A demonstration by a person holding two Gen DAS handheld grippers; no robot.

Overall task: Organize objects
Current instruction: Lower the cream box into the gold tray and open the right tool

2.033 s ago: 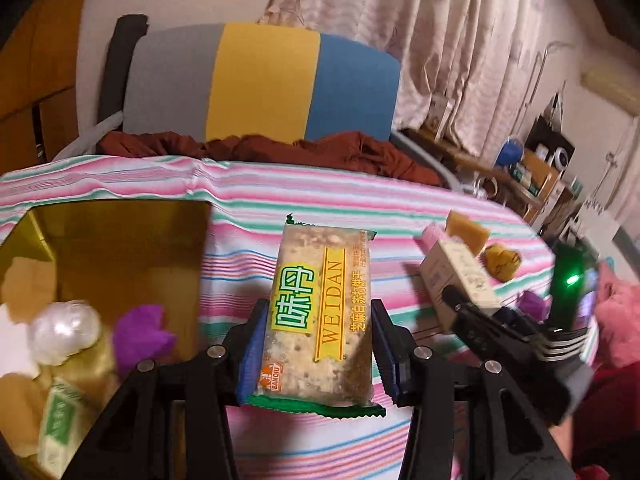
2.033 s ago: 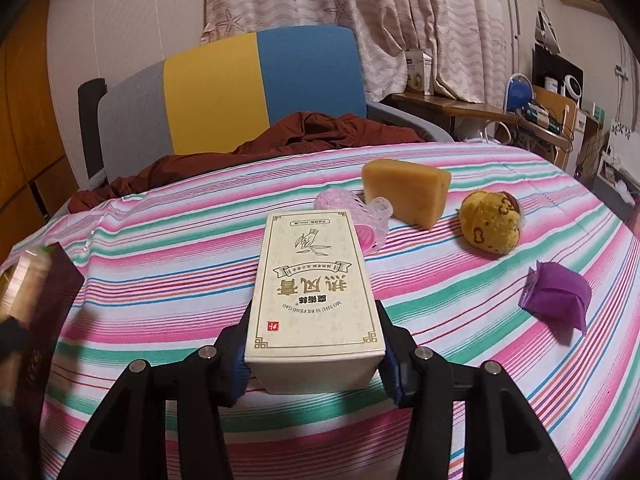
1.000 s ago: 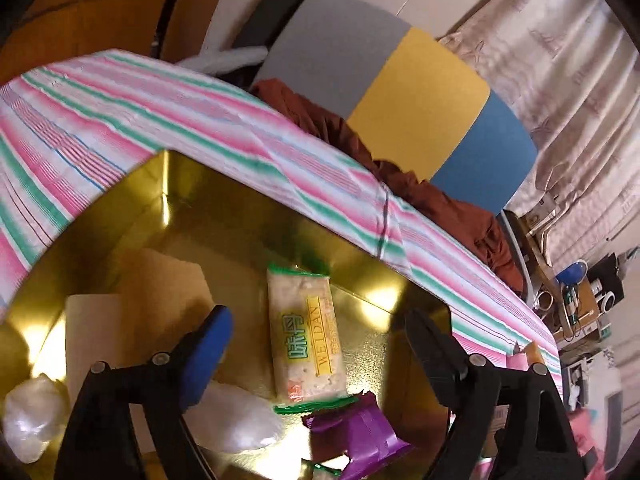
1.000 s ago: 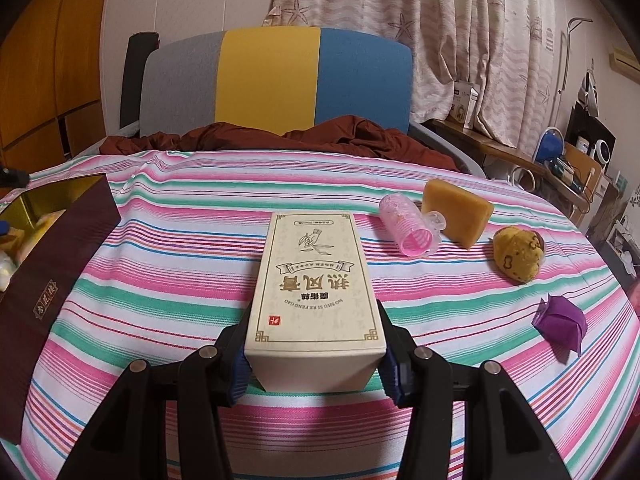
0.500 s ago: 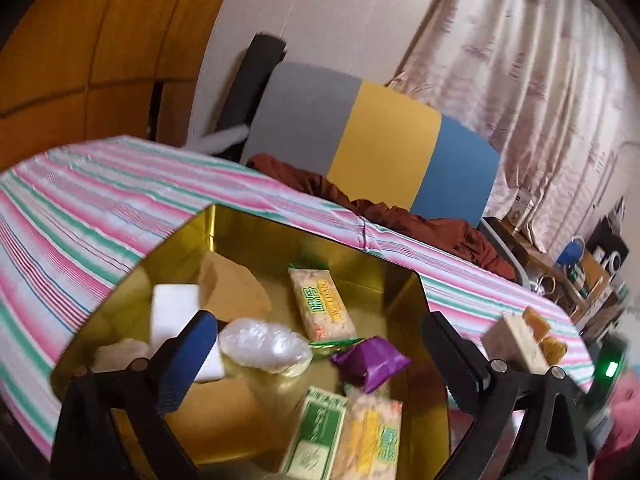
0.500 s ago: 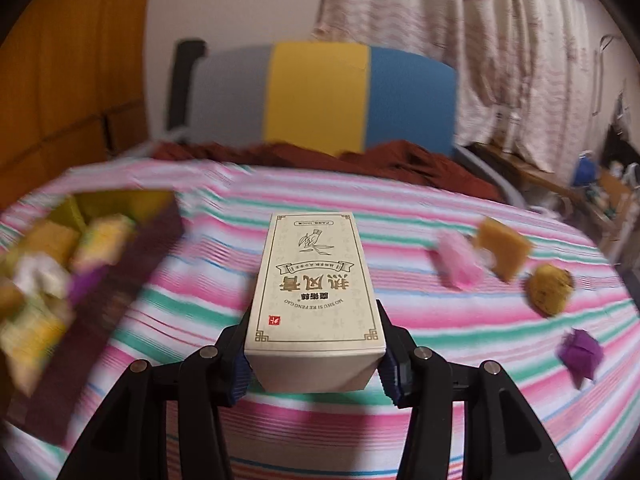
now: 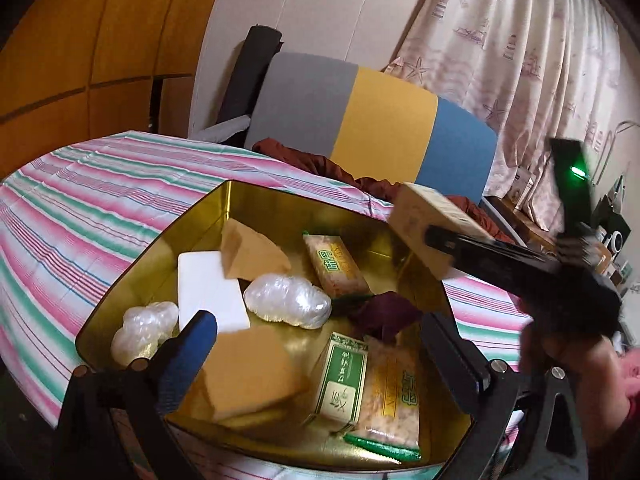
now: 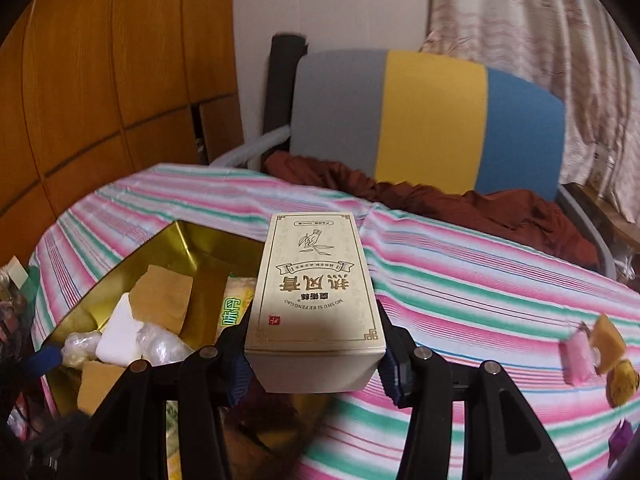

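Carrying carton gripped in right gripper toward tin at ten o'clock; left gripper hovering wide open, empty; needing lowering, then release.

Our left gripper points forward and downward with its jaws spread as wide as they go, one blue-padded finger low on the left and the other black finger low on the right; nothing sits between them and the pads press on nothing. Our right gripper is clamped about halfway closed, both blue pads pressed flat against the sides of what it carries, held above the surface below. In the left wrist view, our right gripper reaches in from the right, blurred, with our right hand wrapped around its handle.
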